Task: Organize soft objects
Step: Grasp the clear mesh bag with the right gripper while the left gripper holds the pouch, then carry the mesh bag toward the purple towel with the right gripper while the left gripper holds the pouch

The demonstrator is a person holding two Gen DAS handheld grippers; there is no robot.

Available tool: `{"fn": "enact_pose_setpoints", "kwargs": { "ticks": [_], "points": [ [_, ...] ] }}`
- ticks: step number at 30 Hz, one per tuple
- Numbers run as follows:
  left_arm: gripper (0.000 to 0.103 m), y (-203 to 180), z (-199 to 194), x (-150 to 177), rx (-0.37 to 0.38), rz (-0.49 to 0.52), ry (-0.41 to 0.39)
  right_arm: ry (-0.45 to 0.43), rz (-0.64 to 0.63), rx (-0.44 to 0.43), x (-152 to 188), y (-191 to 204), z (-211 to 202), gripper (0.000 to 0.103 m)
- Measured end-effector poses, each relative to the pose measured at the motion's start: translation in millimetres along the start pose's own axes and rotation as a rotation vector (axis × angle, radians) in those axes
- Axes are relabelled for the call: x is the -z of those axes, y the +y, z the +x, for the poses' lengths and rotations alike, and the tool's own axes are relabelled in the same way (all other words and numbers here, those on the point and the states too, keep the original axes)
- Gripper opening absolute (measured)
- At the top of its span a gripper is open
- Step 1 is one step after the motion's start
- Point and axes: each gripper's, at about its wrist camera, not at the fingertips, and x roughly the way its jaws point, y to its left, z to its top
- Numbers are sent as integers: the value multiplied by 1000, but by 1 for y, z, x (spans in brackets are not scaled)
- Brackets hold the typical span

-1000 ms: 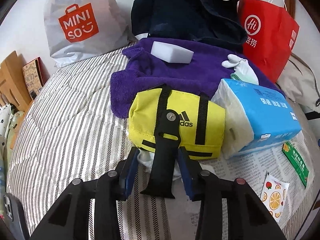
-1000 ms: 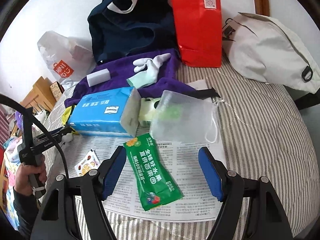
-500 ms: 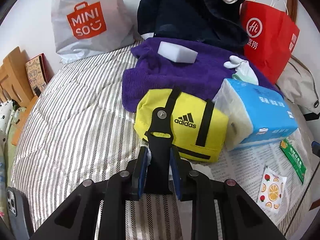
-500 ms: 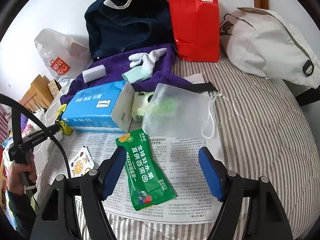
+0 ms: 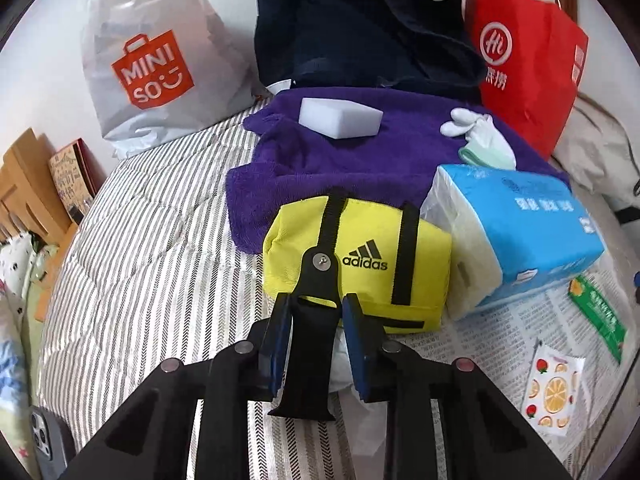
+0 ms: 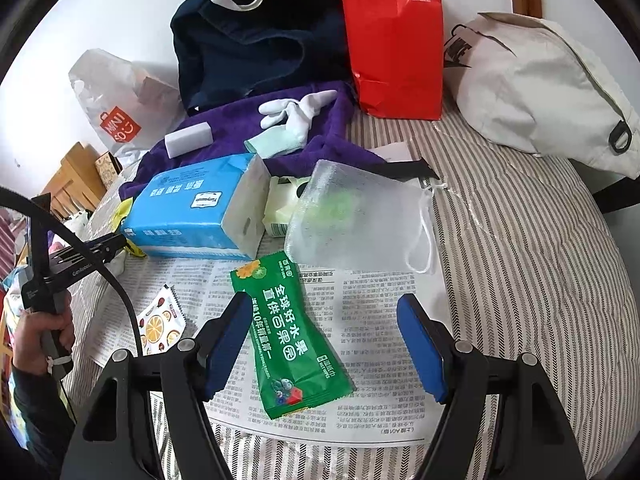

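A yellow adidas bag (image 5: 372,240) lies on the striped bed, its black handle tab (image 5: 310,344) pointing toward me. My left gripper (image 5: 316,308) is shut on that handle, both blue pads pressing its sides. In the right wrist view, a hand (image 6: 40,336) holds that gripper at the far left. My right gripper (image 6: 324,308) hangs open over a newspaper (image 6: 380,292), with a green snack packet (image 6: 288,332) lying under its left finger. Behind the bag lie a purple towel (image 5: 340,160), a white sponge (image 5: 340,118), a white glove (image 5: 476,132) and a blue tissue pack (image 5: 532,216).
A translucent drawstring pouch (image 6: 356,220) rests beside the tissue pack. Along the wall stand a MINISO bag (image 5: 152,68), a navy garment (image 5: 360,32) and a red paper bag (image 5: 528,60). A beige bag (image 6: 540,88) lies at the right. A fruit-print sachet (image 5: 552,388) lies on the newspaper.
My left gripper's jaws have narrowed from either side of the black handle until the pads press on it. The right gripper has stayed open in the same place.
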Motion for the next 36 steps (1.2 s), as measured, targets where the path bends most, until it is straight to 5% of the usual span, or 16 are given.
{"fn": "enact_pose_setpoints", "kwargs": {
  "ticks": [14,29,31,33,36],
  "points": [
    [25,5,-30,-2,62,-47,-52,-18,28,29,-7,-13,-1,74],
    [25,-7,-17,-1,100,-46,-24,51,-59,73,-39,5,73,80],
    [25,-6,-16,-1,101,-48,-22,45,-93,108,-36,8,79,64],
    [25,-5,-15,-1,99,-51,-19,14,-130,117,-33,10,76,19],
    [25,-5,-15,-1,102,-53,-20,4,-111,58,-32,3,67,13]
  ]
}}
